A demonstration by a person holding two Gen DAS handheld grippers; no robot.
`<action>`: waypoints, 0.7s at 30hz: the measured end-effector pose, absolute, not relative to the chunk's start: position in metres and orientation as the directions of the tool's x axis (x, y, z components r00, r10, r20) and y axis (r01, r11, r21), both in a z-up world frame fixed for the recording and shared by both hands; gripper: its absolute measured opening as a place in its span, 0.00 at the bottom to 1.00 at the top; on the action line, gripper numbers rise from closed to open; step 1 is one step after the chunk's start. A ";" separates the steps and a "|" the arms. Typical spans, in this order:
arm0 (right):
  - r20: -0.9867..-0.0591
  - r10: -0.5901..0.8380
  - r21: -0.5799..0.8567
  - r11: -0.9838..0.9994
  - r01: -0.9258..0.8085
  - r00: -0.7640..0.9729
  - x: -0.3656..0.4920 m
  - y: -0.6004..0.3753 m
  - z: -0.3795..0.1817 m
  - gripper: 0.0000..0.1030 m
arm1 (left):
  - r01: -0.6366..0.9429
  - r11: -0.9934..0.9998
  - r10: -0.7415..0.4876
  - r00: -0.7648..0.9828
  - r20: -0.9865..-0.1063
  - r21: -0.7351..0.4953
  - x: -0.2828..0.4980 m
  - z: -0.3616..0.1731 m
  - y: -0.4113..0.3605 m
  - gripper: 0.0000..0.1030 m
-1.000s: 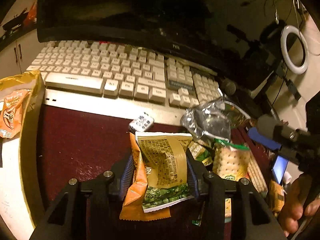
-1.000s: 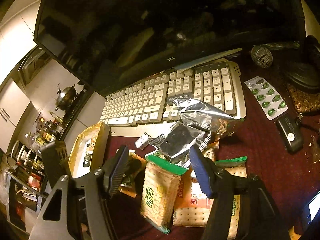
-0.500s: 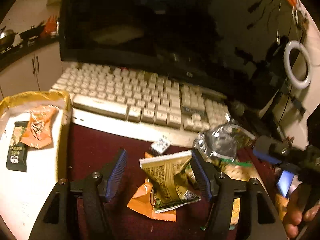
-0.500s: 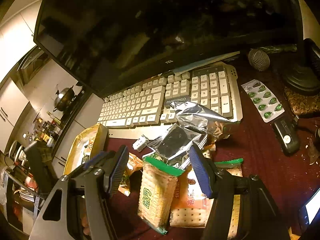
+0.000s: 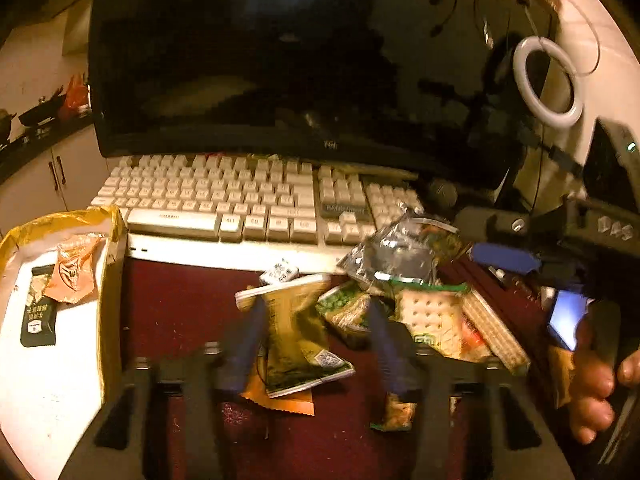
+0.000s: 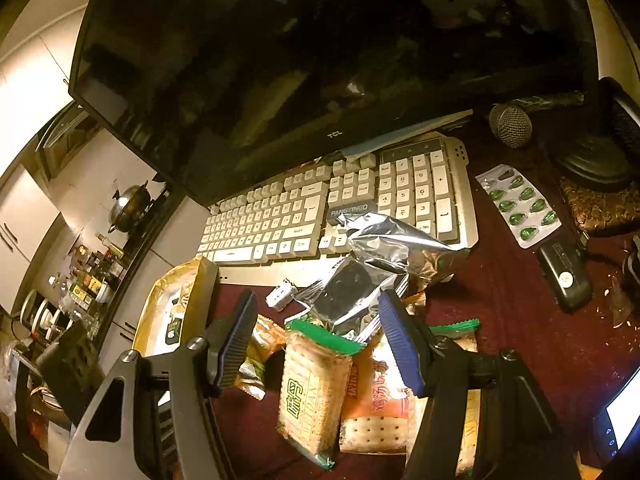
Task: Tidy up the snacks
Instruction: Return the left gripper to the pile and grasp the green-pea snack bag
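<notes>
Left gripper (image 5: 316,324) jaws closing around a yellow-green snack packet (image 5: 296,336); right gripper (image 6: 318,328) stands half-open, a cracker pack (image 6: 312,392) below between its fingers, untouched

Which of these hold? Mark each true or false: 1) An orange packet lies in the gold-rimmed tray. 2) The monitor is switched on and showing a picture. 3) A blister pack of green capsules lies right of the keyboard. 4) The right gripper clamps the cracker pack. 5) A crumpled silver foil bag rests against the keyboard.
1) True: the orange packet lies in the gold-rimmed tray.
2) False: the monitor is dark.
3) True: the blister pack lies right of the keyboard.
4) False: the right gripper stands open above the cracker pack.
5) True: the silver foil bag overlaps its front edge.
</notes>
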State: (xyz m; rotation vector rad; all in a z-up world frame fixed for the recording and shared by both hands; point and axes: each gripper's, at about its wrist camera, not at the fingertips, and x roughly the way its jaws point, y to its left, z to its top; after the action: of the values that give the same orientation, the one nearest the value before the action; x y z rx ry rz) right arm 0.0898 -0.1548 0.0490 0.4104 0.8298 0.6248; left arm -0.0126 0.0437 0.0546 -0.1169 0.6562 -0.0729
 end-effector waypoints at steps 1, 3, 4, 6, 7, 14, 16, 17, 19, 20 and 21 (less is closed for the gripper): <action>-0.552 0.655 0.561 0.750 -0.352 0.516 0.089 -0.155 0.050 0.60 | 0.021 0.990 -0.101 0.784 -0.613 -0.137 -0.011 0.053 0.046 0.47; -0.551 0.650 0.556 0.754 -0.350 0.524 0.088 -0.155 0.050 0.60 | 0.006 0.987 -0.109 0.765 -0.635 -0.162 -0.007 0.048 0.052 0.47; -0.551 0.650 0.555 0.754 -0.352 0.523 0.088 -0.155 0.050 0.60 | -0.013 0.986 -0.099 0.755 -0.649 -0.165 -0.005 0.045 0.054 0.47; -0.552 0.648 0.553 0.755 -0.351 0.524 0.089 -0.155 0.050 0.60 | -0.027 0.985 -0.092 0.748 -0.657 -0.168 -0.003 0.042 0.057 0.47; -0.553 0.647 0.553 0.756 -0.350 0.525 0.089 -0.155 0.050 0.60 | -0.026 0.986 -0.091 0.748 -0.657 -0.166 -0.003 0.042 0.057 0.47; -0.553 0.658 0.557 0.748 -0.360 0.512 0.087 -0.152 0.048 0.60 | -0.021 0.997 -0.032 0.741 -0.670 -0.070 0.003 0.038 0.043 0.47; -0.560 0.659 0.556 0.749 -0.362 0.503 0.086 -0.150 0.047 0.60 | -0.023 0.996 -0.038 0.738 -0.673 -0.081 0.005 0.037 0.045 0.45; -0.565 0.660 0.556 0.748 -0.363 0.495 0.086 -0.149 0.046 0.60 | -0.026 0.995 -0.043 0.739 -0.672 -0.093 0.005 0.037 0.048 0.45; -0.570 0.666 0.562 0.743 -0.362 0.482 0.087 -0.147 0.045 0.60 | -0.028 0.993 -0.056 0.743 -0.667 -0.113 0.005 0.038 0.052 0.44; -0.575 0.667 0.563 0.743 -0.362 0.474 0.086 -0.146 0.044 0.60 | -0.034 0.991 -0.059 0.747 -0.662 -0.127 0.004 0.039 0.055 0.43; -0.579 0.666 0.561 0.744 -0.363 0.471 0.086 -0.144 0.043 0.60 | -0.040 0.990 -0.058 0.751 -0.658 -0.134 0.004 0.039 0.057 0.43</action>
State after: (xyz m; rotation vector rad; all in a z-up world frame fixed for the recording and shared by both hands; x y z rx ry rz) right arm 0.0858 -0.1443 0.0434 0.3879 0.8733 0.6492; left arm 0.0043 0.0572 0.0394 -0.1429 0.7225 -0.0100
